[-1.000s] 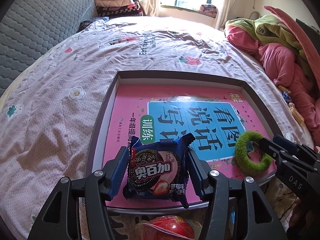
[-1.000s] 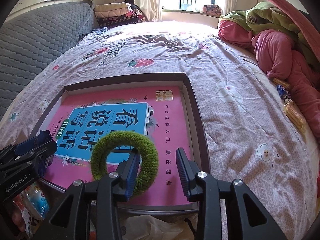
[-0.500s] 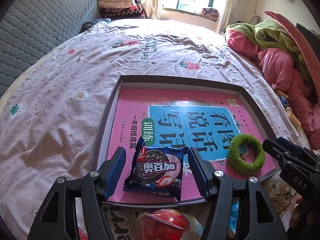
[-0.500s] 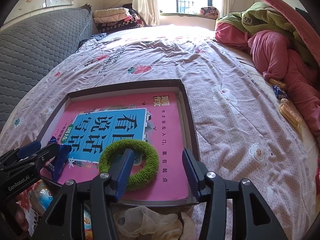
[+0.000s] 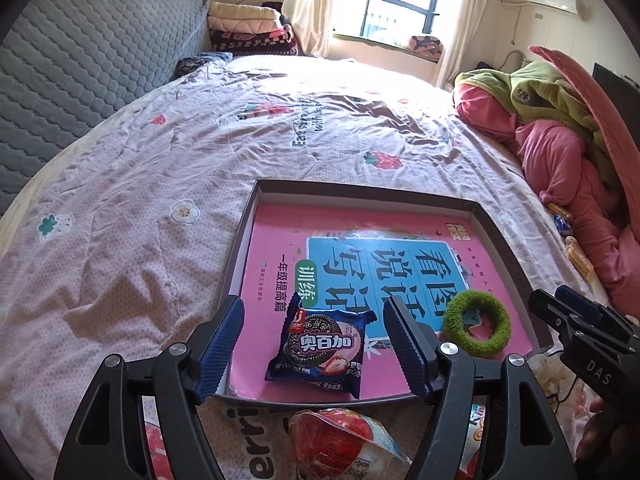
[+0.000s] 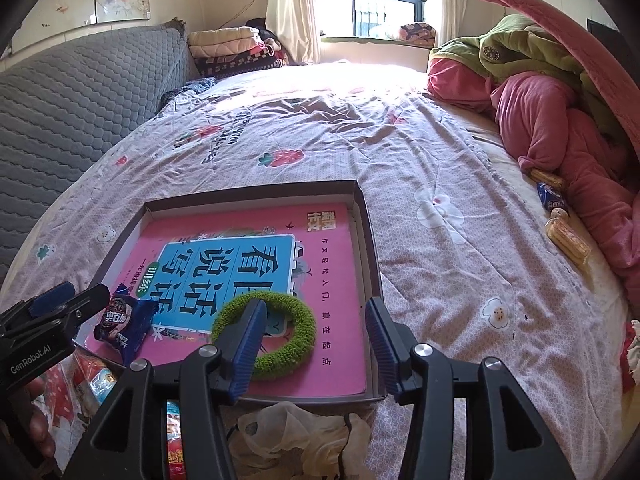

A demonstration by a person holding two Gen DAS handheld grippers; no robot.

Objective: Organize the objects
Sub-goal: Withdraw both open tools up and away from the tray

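A shallow dark box (image 5: 362, 191) (image 6: 366, 232) lies on the bed with a pink book (image 5: 276, 236) (image 6: 332, 280) inside. A blue cookie packet (image 5: 320, 352) (image 6: 122, 326) lies on the book near the front left. A green fuzzy ring (image 5: 476, 326) (image 6: 290, 336) lies on the book at the front right. My left gripper (image 5: 316, 344) is open, above and just behind the packet, not touching it. My right gripper (image 6: 314, 342) is open and empty, with the ring below it.
A red-and-white snack bag (image 5: 344, 440) and other wrappers lie in front of the box. A crumpled plastic bag (image 6: 296, 432) lies at the box's near edge. Pink and green blankets (image 6: 560, 100) pile at the right, with small snacks (image 6: 564, 236) beside them. A grey headboard (image 5: 80, 72) stands left.
Both grippers opened and pulled back and up. The left let go of the cookie packet and the right let go of the green ring; both now lie on the book.
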